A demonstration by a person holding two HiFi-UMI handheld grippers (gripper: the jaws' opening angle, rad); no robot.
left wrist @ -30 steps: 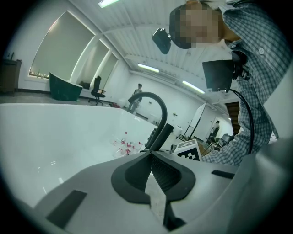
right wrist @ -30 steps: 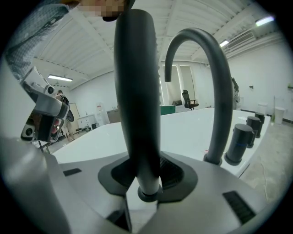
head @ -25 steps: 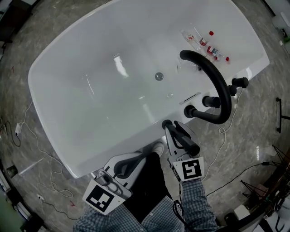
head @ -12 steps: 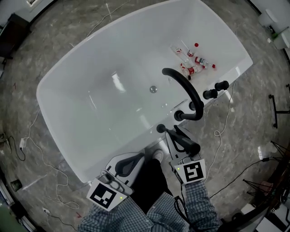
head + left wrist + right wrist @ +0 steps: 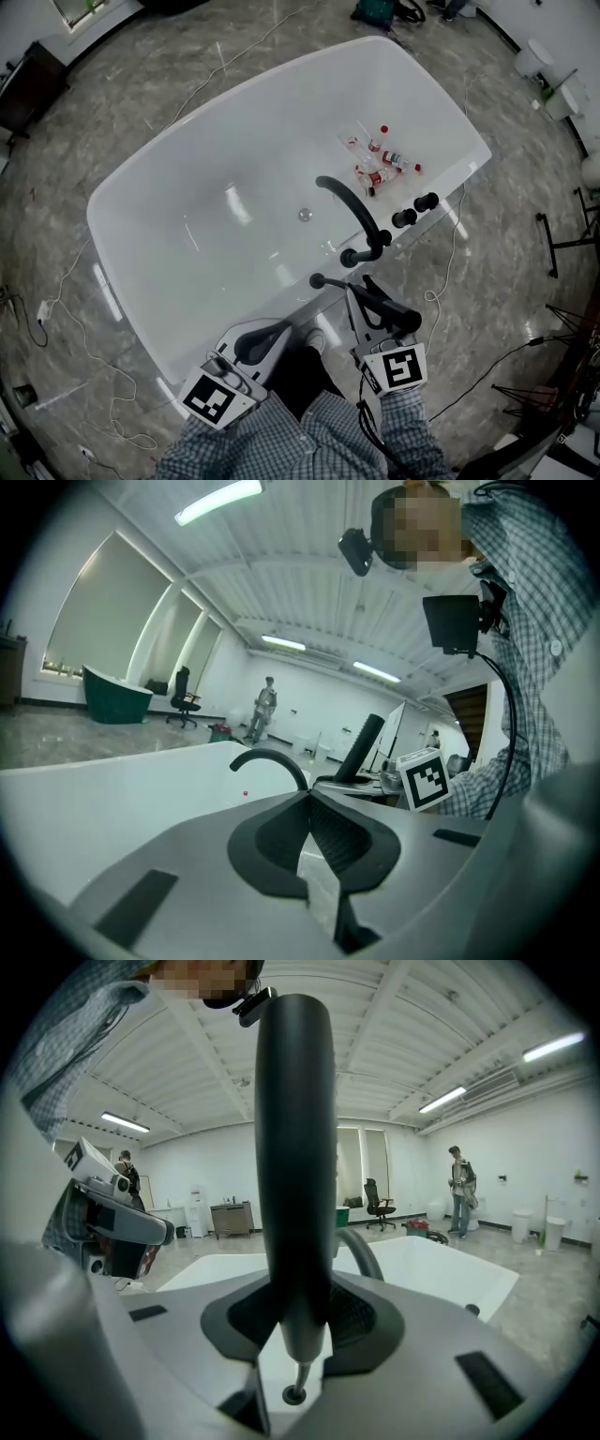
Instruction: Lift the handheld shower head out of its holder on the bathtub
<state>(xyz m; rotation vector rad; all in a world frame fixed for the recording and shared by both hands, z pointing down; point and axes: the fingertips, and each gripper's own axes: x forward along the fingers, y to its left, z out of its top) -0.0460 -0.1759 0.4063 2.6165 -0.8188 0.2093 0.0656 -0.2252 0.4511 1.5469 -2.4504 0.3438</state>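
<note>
The black handheld shower head [image 5: 394, 307] stands upright between the jaws of my right gripper [image 5: 364, 298], which is shut on its lower handle [image 5: 295, 1147]. It hangs above the white bathtub's near rim [image 5: 281, 295], well clear of the small black holder [image 5: 317, 280]. A thin metal end shows below the jaws in the right gripper view. My left gripper [image 5: 292, 325] hovers beside it, shut and empty [image 5: 307, 799]. In the left gripper view, the shower head [image 5: 361, 747] shows to the right.
A black arched faucet [image 5: 352, 211] and two black knobs [image 5: 405, 217] sit on the tub's rim. Several small bottles [image 5: 380, 159] lie inside the tub. Cables [image 5: 441, 281] trail over the stone floor. A person [image 5: 459, 1190] stands far off in the room.
Both grippers have risen, and the shower head has gone up with the right one, farther from the holder. The tub looks smaller and lower in the head view.
</note>
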